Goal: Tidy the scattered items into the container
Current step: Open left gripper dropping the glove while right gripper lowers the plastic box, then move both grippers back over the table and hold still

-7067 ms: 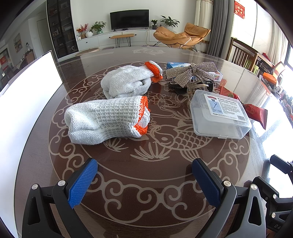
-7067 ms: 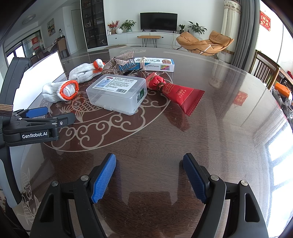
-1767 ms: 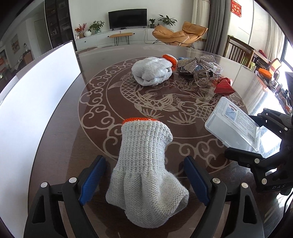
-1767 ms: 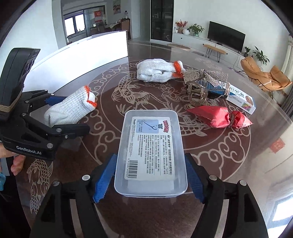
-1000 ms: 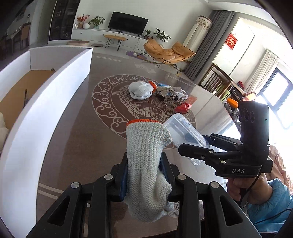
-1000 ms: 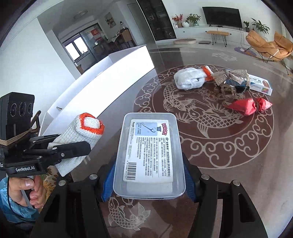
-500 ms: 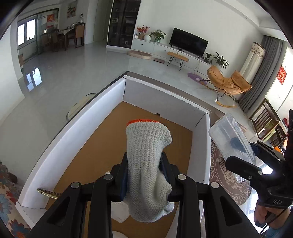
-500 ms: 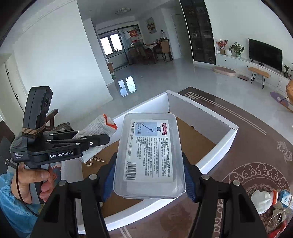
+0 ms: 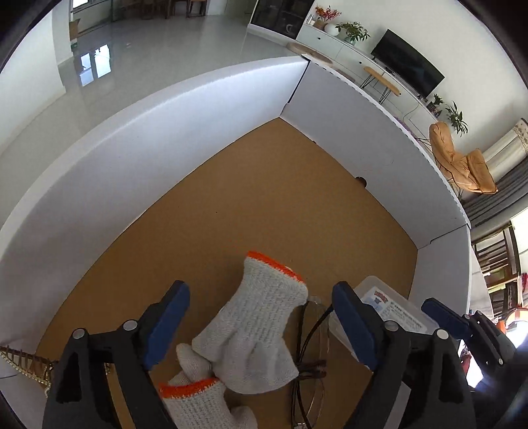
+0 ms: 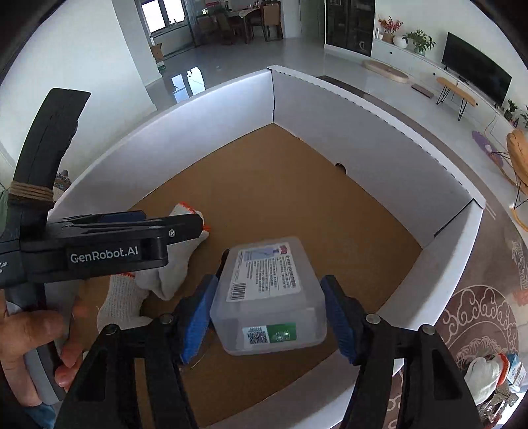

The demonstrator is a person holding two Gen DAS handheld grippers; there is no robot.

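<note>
A black television [image 9: 407, 67] stands on a long white cabinet [image 9: 346, 49] against the far wall, with potted plants [image 9: 353, 31] on top. A small wooden bench [image 10: 457, 87] sits in front of the cabinet. A tan lounge chair [image 9: 462, 161] stands beside grey curtains [image 9: 495, 198]. The pale tiled floor [image 10: 250, 56] shines, and a dining table with chairs [image 10: 237, 16] stands in the far room.

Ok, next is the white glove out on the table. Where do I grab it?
Pinch the glove across its bunched white body, coming down from above on the side facing the cardboard box. It lies in a soft heap, so the middle offers most to grip; its orange cuff sits among the other items and looks crowded. Likely, anyway: it sits at the picture's edge.
</note>
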